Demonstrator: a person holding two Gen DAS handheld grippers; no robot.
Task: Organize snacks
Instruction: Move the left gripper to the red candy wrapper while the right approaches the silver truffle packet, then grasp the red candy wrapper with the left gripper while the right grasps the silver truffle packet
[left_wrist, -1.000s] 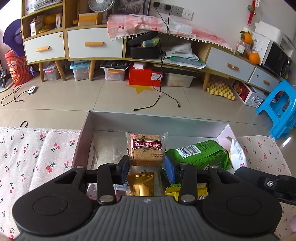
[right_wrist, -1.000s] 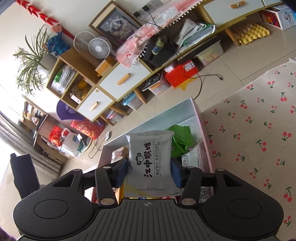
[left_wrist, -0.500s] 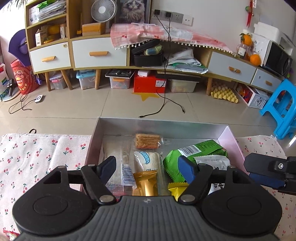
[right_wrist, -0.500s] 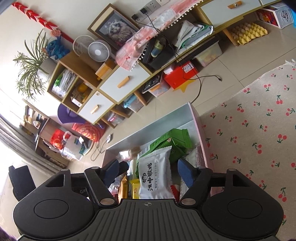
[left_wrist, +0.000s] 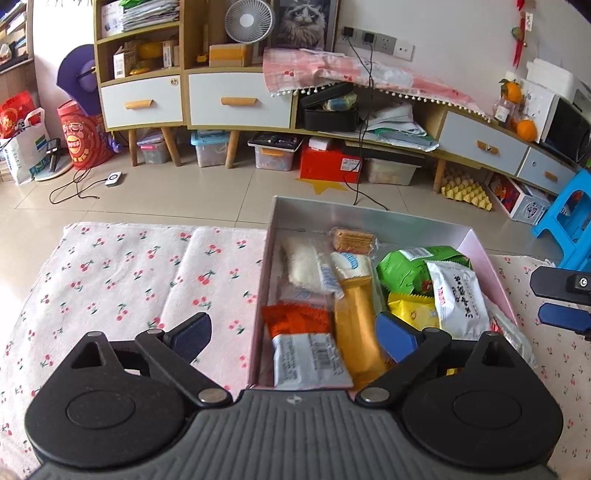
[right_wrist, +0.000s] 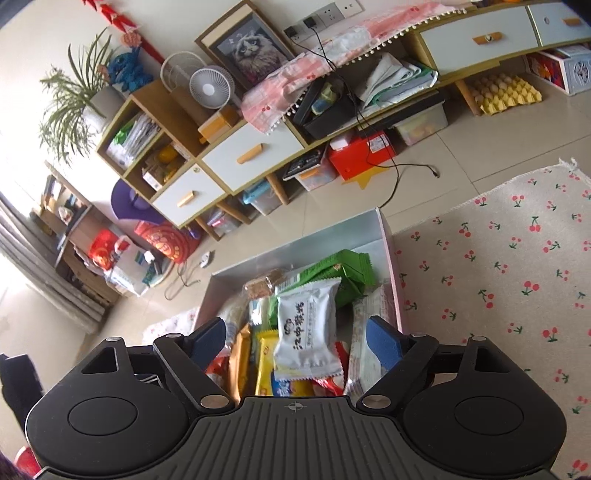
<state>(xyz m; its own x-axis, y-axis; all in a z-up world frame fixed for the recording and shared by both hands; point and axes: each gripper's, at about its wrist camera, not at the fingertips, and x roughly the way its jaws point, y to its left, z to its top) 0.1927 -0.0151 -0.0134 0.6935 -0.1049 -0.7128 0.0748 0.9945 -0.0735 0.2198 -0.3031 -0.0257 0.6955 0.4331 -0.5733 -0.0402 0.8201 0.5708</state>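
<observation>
Both tools empty over the snack box (left_wrist: 369, 216). My left gripper (left_wrist: 293, 334) has its jaws spread wide, having just been opening, and nothing sits between them: one finger hangs over the cherry-print cloth (left_wrist: 129, 273) at 9 o'clock of the box, the other over the yellow packet (left_wrist: 356, 314). My right gripper (right_wrist: 295, 338) has likewise just been opening; its fingers stand clear on either side of the white packet (right_wrist: 310, 325), which lies loose on top of the pile, not pinched. In the left view that white packet (left_wrist: 456, 295) rests at 3 o'clock in the box, leaning on the green bag (left_wrist: 410, 267). The biscuit (left_wrist: 351, 238) lies flat at 12 o'clock near the far wall, with the orange packet (left_wrist: 295, 319) at 7 o'clock. Judgement: both drops look finished, and the step in hand is clearing out for the next pick. To do it well I would lift straight off before travelling sideways, so a finger does not drag a wrapper up the pink wall (right_wrist: 393, 266). No loose snacks show on the cloth in either view. The pile looks heaped toward 3 o'clock; the next item probably fits better at 9 o'clock.
</observation>
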